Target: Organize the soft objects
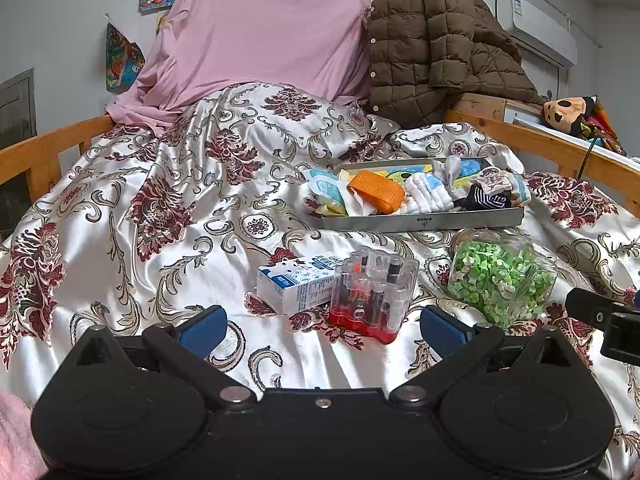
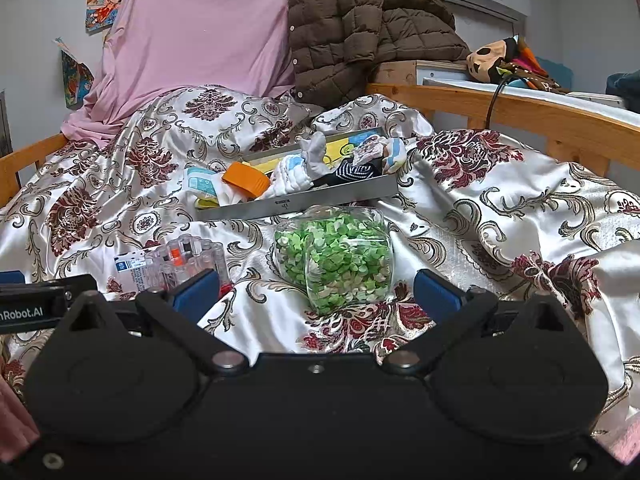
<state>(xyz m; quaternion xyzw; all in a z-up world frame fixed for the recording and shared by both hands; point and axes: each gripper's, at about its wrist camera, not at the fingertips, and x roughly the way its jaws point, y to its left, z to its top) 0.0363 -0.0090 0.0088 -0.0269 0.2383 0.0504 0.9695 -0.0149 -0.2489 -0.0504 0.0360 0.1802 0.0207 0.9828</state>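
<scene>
Metal tray at centre right already full of soft objects, both grippers wide, empty; probably finishing, nothing left to pick.

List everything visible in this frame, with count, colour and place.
metal tray: one, grey, on the bedspread, holding socks and cloths
orange case: one, in the tray
milk carton: one, white and blue, lying before the tray
clear organiser: one, red base, beside the carton
jar of green pieces: one, clear, lying right of the organiser
quilted jacket: one, brown, at the bed's head
pink sheet: one, draped behind
left gripper: jaws open
right gripper: jaws open
</scene>
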